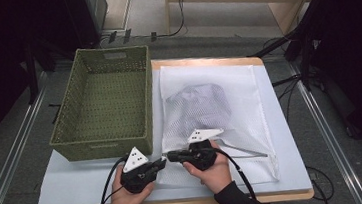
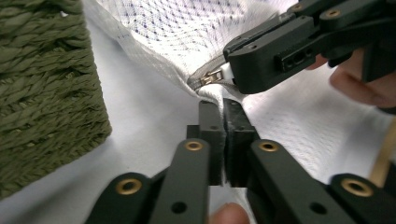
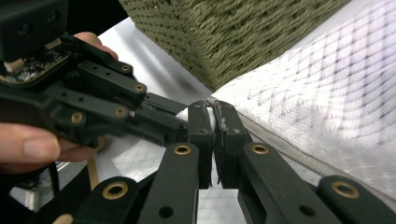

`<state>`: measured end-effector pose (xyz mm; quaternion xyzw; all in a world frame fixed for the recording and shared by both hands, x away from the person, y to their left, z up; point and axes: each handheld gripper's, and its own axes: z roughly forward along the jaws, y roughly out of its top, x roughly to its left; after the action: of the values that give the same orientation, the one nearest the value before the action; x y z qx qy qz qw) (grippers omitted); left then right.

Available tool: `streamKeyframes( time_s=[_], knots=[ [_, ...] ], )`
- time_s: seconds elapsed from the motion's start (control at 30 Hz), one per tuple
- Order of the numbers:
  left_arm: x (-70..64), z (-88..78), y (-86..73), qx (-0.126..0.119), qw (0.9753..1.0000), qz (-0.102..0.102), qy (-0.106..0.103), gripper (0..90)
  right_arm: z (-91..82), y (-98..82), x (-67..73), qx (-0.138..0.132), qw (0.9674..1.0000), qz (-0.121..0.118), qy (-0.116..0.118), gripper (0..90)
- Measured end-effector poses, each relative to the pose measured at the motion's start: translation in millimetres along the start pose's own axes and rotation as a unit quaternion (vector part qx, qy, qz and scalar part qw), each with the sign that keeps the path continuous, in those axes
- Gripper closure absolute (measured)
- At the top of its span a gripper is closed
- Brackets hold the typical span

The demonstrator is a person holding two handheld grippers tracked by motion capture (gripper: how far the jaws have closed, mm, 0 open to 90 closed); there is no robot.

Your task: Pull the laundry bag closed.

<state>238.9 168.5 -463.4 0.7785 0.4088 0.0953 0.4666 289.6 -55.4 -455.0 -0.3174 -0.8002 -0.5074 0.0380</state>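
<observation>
A white mesh bag (image 1: 231, 127) with a grey garment (image 1: 199, 105) inside lies flat on the table. Both grippers meet at its near left corner. My left gripper (image 1: 162, 160) (image 2: 223, 105) is shut on a fold of the bag's fabric (image 2: 187, 32) at that corner. My right gripper (image 1: 170, 157) (image 3: 215, 111), pointing left, is shut on the metal zipper pull (image 2: 210, 78). It shows in the left gripper view as the black jaws at the upper right (image 2: 229, 65). The zipper track (image 3: 280, 144) runs off to the right along the bag's edge (image 3: 327, 93).
An empty green woven basket (image 1: 100, 145) (image 2: 46, 93) (image 3: 233, 32) stands on the table's left half, right beside the bag's corner. The pale tabletop (image 1: 76, 185) runs on to the left of my hands. Cables and stands surround the table on the floor.
</observation>
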Motion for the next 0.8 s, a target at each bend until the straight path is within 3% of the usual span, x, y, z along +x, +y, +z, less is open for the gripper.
streamKeyframes(
  time_s=[0.1,0.3,0.43,0.63,0.73,0.8],
  knots=[
    [-0.4,-1.1,-0.4,-0.004,1.0000,-0.001,0.001,90.0,-2.4,0.0,1.3,-0.003,1.0000,-0.003,-0.009,88.3],
    [3.9,-3.0,-0.1,-0.015,0.9990,-0.032,-0.026,90.0,-8.7,-2.6,1.5,-0.010,0.9997,-0.007,-0.023,88.4],
    [5.6,-3.6,-2.0,-0.022,0.9981,-0.048,-0.030,90.0,-9.4,-6.7,0.1,-0.009,0.9997,-0.004,-0.024,88.5],
    [7.9,-6.1,-1.5,-0.029,0.9976,-0.052,-0.034,90.0,-13.1,-8.4,3.2,-0.015,0.9992,-0.014,-0.036,88.6],
    [8.8,-6.5,-1.8,-0.030,0.9968,-0.060,-0.044,90.0,-14.2,-8.2,5.8,-0.016,0.9989,-0.019,-0.041,88.5],
    [10.7,-6.2,-2.2,-0.027,0.9953,-0.064,-0.068,90.0,-15.2,-8.5,5.9,-0.016,0.9990,-0.019,-0.038,88.5]
  ],
)
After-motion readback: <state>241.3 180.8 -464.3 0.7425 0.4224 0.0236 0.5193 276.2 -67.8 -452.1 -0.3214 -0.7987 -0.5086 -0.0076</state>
